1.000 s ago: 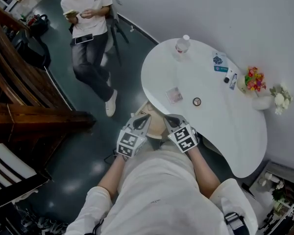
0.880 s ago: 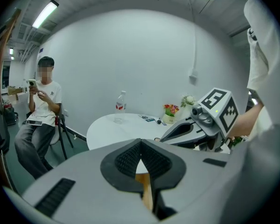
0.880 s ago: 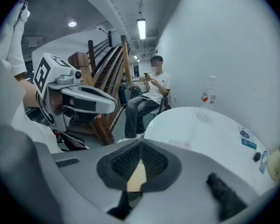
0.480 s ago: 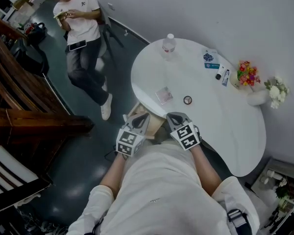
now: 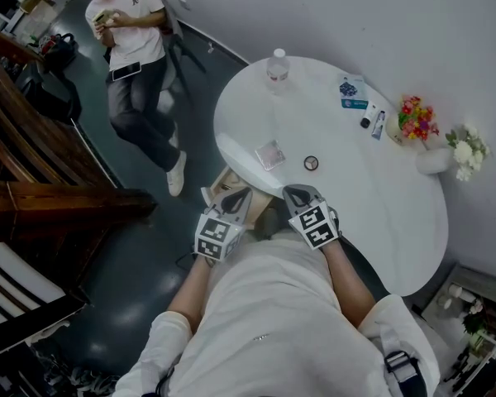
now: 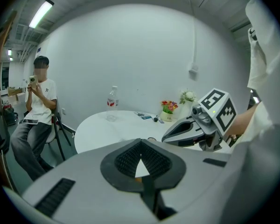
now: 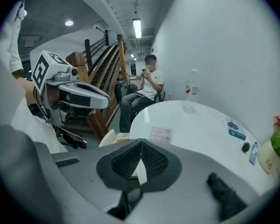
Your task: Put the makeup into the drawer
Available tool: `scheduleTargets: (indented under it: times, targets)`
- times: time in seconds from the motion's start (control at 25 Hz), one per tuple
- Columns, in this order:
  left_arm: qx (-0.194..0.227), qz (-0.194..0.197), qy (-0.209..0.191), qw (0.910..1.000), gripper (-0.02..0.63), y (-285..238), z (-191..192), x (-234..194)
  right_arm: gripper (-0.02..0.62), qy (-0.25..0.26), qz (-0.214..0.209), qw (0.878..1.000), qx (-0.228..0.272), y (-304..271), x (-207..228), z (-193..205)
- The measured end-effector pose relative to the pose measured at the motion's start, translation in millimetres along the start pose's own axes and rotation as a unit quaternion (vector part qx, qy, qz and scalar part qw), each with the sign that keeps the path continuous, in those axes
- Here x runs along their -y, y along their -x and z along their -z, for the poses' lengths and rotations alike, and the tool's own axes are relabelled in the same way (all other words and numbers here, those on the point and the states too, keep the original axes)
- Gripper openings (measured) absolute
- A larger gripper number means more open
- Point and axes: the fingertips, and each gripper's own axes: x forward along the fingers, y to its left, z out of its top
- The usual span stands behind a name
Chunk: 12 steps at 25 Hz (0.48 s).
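Observation:
A pink eyeshadow palette [image 5: 269, 154] and a small round compact [image 5: 311, 163] lie near the front edge of the white round table [image 5: 372, 197]. Further back lie a blue packet [image 5: 350, 89] and two small tubes [image 5: 372, 123]. My left gripper [image 5: 238, 197] and right gripper [image 5: 296, 195] hover side by side just short of the table's edge, both shut and empty. The right gripper view shows the palette [image 7: 160, 134] ahead of the jaws, with the left gripper [image 7: 105, 99] off to the left. The left gripper view shows the compact [image 6: 151, 138] and the right gripper [image 6: 165, 136].
A water bottle [image 5: 277, 63] stands at the table's far edge. Coloured flowers [image 5: 413, 121] and white flowers [image 5: 461, 151] stand by the wall. A beige thing [image 5: 221, 184] sits under the table's near edge. A person [image 5: 132, 64] sits on a chair left of the table. Wooden stairs [image 5: 33, 164] rise at the left.
Both grippers have moved forward towards the table, still shut. The table and its items now sit closer to them in the head view.

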Motion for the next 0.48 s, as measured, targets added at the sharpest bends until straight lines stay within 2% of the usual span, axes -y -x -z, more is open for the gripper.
scheduleTargets:
  times: [0.48]
  targets:
    - [-0.007,-0.011,0.010,0.9999,0.011,-4.7,4.8,7.9,0.017,0.000,0.052,0.998,-0.034,-1.9,57.8,34.5]
